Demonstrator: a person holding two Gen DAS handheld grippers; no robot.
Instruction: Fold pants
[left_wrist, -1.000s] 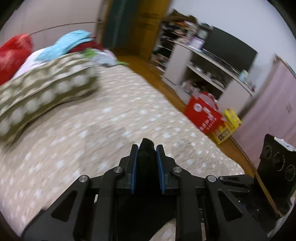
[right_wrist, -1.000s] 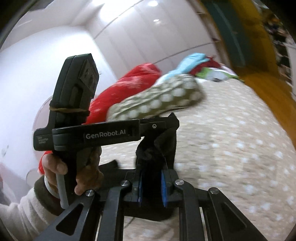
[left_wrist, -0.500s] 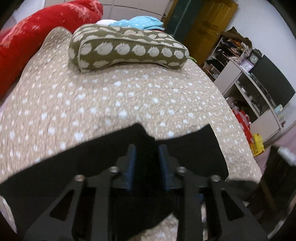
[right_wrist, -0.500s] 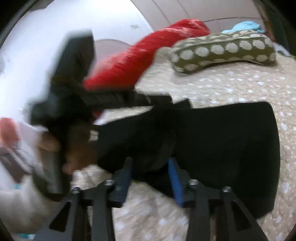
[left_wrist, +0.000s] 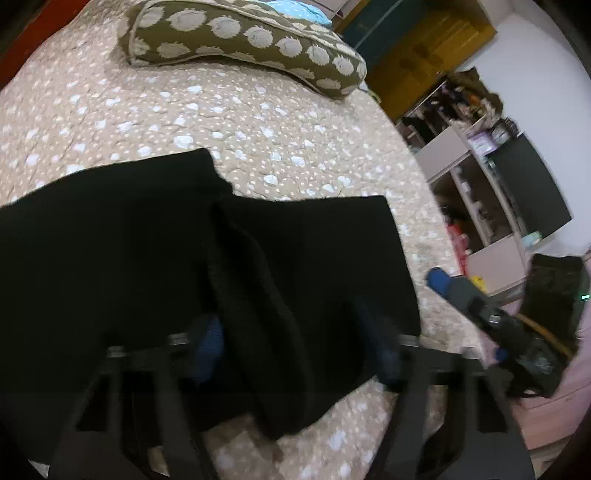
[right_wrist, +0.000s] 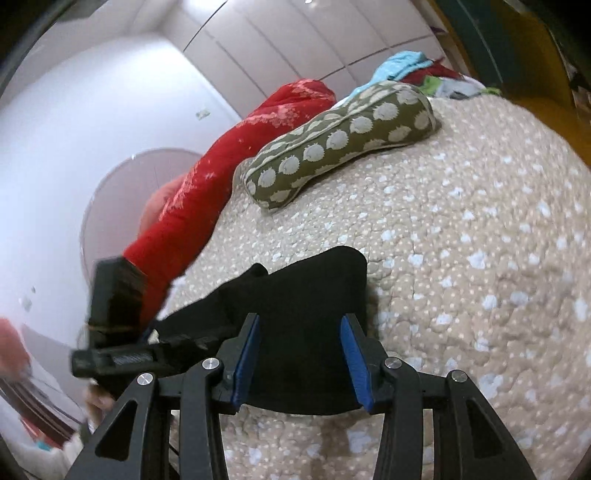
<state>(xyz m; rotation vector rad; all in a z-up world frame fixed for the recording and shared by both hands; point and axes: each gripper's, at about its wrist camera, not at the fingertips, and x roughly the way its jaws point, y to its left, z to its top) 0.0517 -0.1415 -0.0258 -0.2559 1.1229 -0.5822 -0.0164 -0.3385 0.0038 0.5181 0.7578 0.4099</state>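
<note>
Lying flat on the beige spotted bedspread (left_wrist: 229, 122), black pants (left_wrist: 122, 258), folded over with a thick ridge of cloth running down the middle in the left wrist view. Straddling that ridge, left gripper (left_wrist: 295, 350), jaws spread apart, blue pads on either side and not pinching anything, so released. Same deal with the right gripper (right_wrist: 301, 363) at the near edge of the pants: blue fingers (right_wrist: 248, 360) standing wide with dark cloth between them but no squeeze on it, let go. Further up the bed, an olive pillow (right_wrist: 343, 144) with pale round prints, then a red blanket (right_wrist: 229, 162) along the wall side and a heap of blue and red clothes (right_wrist: 406, 66) behind. Off the bed edge, white shelving (left_wrist: 476, 206) and a dark screen (left_wrist: 532, 192).
</note>
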